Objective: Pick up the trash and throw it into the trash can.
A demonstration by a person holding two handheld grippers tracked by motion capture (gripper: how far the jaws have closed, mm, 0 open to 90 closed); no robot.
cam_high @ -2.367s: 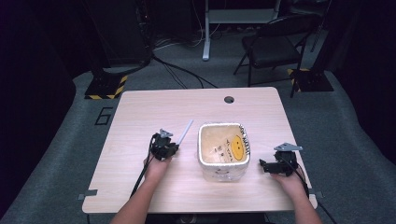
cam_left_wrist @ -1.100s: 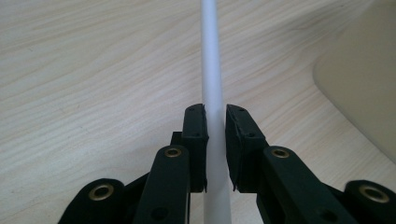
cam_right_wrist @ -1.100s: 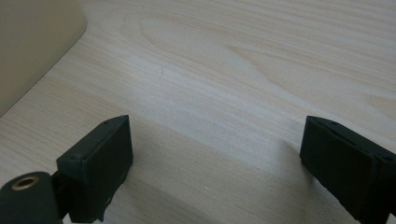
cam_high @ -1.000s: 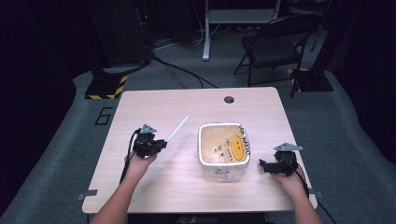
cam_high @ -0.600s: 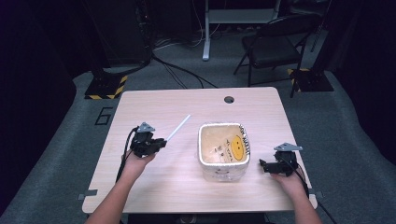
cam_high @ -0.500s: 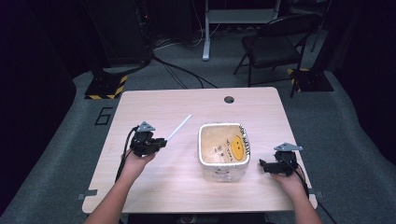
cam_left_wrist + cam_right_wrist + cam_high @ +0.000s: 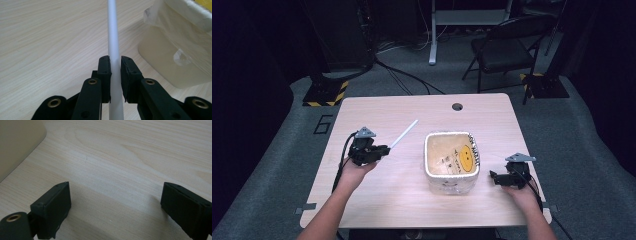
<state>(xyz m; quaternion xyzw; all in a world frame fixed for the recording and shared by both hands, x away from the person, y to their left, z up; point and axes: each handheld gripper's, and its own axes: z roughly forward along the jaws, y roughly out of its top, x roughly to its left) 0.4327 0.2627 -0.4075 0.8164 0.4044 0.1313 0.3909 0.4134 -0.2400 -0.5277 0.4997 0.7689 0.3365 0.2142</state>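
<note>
While the high view is small, it reads clearly enough: left gripper [image 7: 382, 150] at centre left of the frame grips a white straw [image 7: 403, 134] by its lower end, straw angling up and right toward the lined container [image 7: 451, 159] mid-frame. Straw tip is near the container's upper-left corner, apart from it. Right gripper [image 7: 493, 178] sits at lower right, just beside the container, holding nothing.

Left gripper view: jaws clamped on the straw [image 7: 114, 50], which runs straight up the middle of the frame; container wall [image 7: 175, 55] at right. Can't tell if the straw's far end rests on the table [image 7: 50, 37].

Right gripper view: jaws spread wide over bare table [image 7: 125, 157], container corner [image 7: 17, 142] at upper left.

Judgement: straw is picked, carry step in hand. Next move likely needs a swing right and a tilt to drop it inside the liner.
</note>
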